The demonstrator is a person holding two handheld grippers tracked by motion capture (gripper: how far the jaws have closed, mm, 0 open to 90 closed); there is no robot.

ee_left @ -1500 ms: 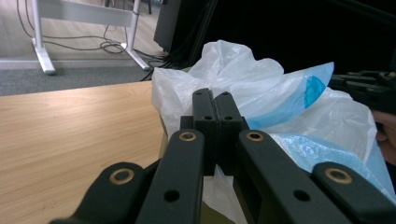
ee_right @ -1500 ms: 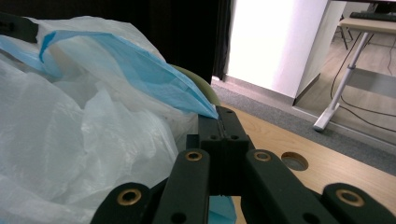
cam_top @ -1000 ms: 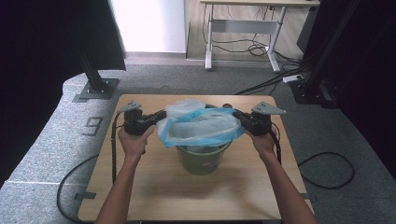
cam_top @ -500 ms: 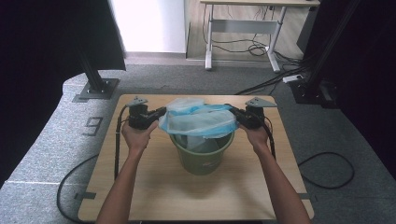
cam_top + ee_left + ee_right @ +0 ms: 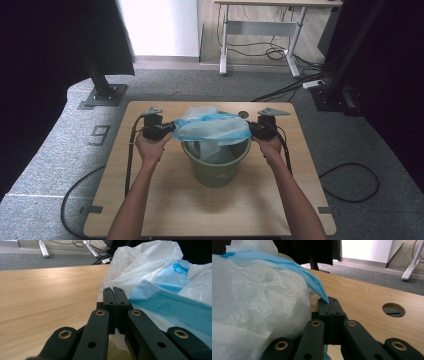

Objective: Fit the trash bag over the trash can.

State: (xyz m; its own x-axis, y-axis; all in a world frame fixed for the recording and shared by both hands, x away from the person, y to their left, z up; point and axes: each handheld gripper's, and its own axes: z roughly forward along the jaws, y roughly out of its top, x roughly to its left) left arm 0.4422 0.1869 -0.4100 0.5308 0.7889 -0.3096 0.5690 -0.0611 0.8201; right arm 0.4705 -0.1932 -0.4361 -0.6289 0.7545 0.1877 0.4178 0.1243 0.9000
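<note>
A green bucket [image 5: 216,169] stands at the middle of the wooden table [image 5: 165,210]. A thin plastic bag [image 5: 212,127], white with a blue rim band, is stretched wide across the bucket's mouth. My left gripper [image 5: 170,130] is shut on the bag's left edge, my right gripper [image 5: 250,127] on its right edge. In the left gripper view the jaws meet at the left gripper's tip [image 5: 115,295], pinching the bag [image 5: 160,282]. The right gripper's tip [image 5: 329,303] in the right gripper view clamps the blue corner of the bag [image 5: 259,297].
A round hole [image 5: 243,114] sits in the table behind the bucket; the hole [image 5: 393,310] lies to the right of the jaws in the right gripper view. Cables trail off both table sides. A desk frame [image 5: 260,35] stands beyond on the grey floor.
Both grippers have moved toward the near side and lower, drawing the stretched bag down over the bucket's mouth. The bag stays held on both sides.
</note>
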